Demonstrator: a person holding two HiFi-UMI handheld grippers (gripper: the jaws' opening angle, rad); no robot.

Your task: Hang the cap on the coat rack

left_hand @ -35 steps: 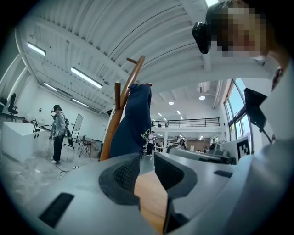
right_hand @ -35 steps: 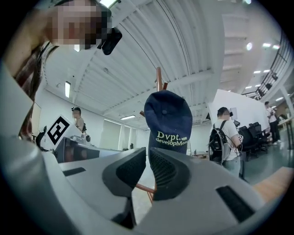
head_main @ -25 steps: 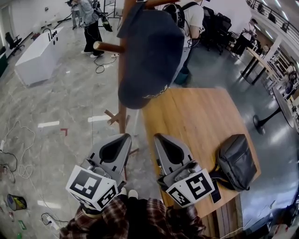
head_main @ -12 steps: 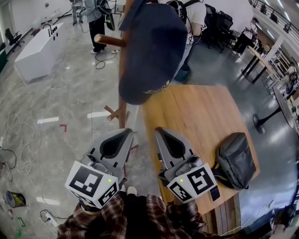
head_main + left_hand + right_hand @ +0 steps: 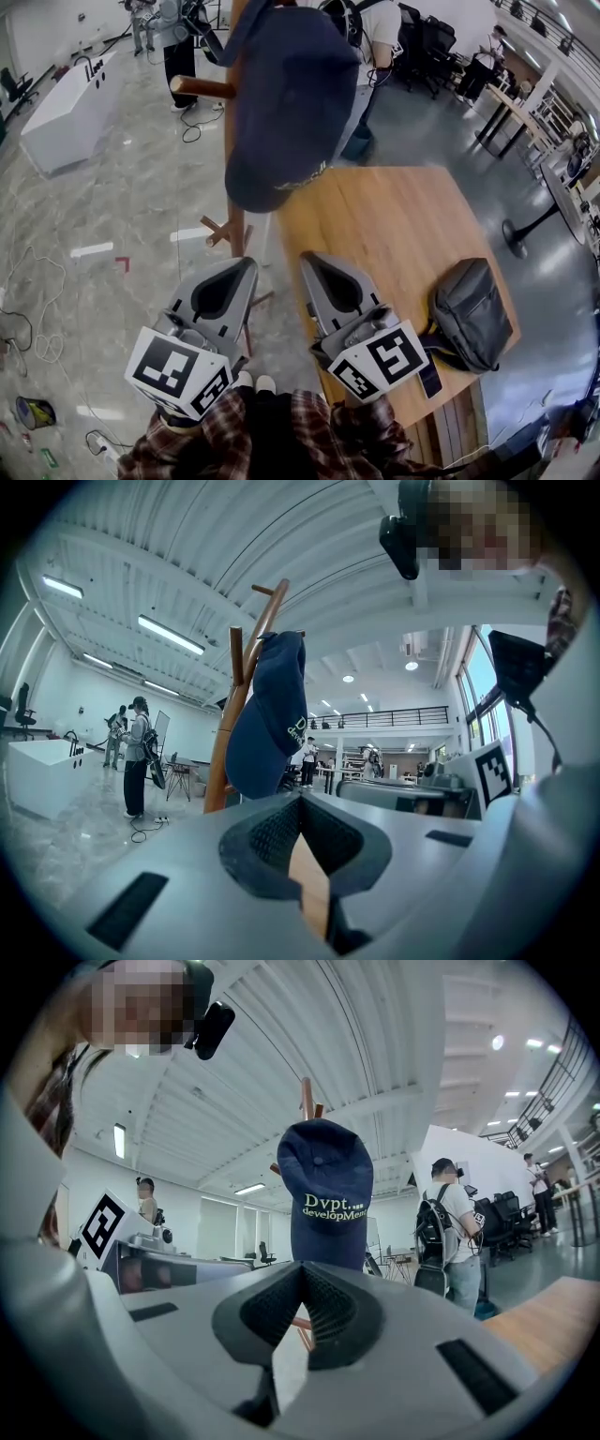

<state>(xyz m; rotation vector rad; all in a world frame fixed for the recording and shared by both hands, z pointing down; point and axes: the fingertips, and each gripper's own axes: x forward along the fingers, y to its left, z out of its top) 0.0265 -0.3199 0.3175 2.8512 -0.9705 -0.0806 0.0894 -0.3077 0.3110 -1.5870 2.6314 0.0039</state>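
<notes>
The dark blue cap (image 5: pixel 286 98) hangs on the wooden coat rack (image 5: pixel 233 202), its peak pointing down; it also shows as the cap (image 5: pixel 269 716) in the left gripper view and the cap (image 5: pixel 328 1190) with white print in the right gripper view. My left gripper (image 5: pixel 251 263) and right gripper (image 5: pixel 307 259) are side by side below the cap, well apart from it. Both are shut with nothing between their jaws. Seen from its own camera, the left gripper (image 5: pixel 299 799) points up at the rack (image 5: pixel 234 719); the right gripper (image 5: pixel 302 1269) faces the cap.
A wooden table (image 5: pixel 403 234) stands to the right of the rack, with a dark backpack (image 5: pixel 471 314) and a phone (image 5: pixel 429 380) near its front corner. A white counter (image 5: pixel 66 112) is at far left. People (image 5: pixel 178 47) stand in the background. Cables (image 5: pixel 37 281) lie on the floor.
The view has shifted slightly, so the cap and rack sit a little more to the left. Both grippers stay shut and low, in nearly the same place.
</notes>
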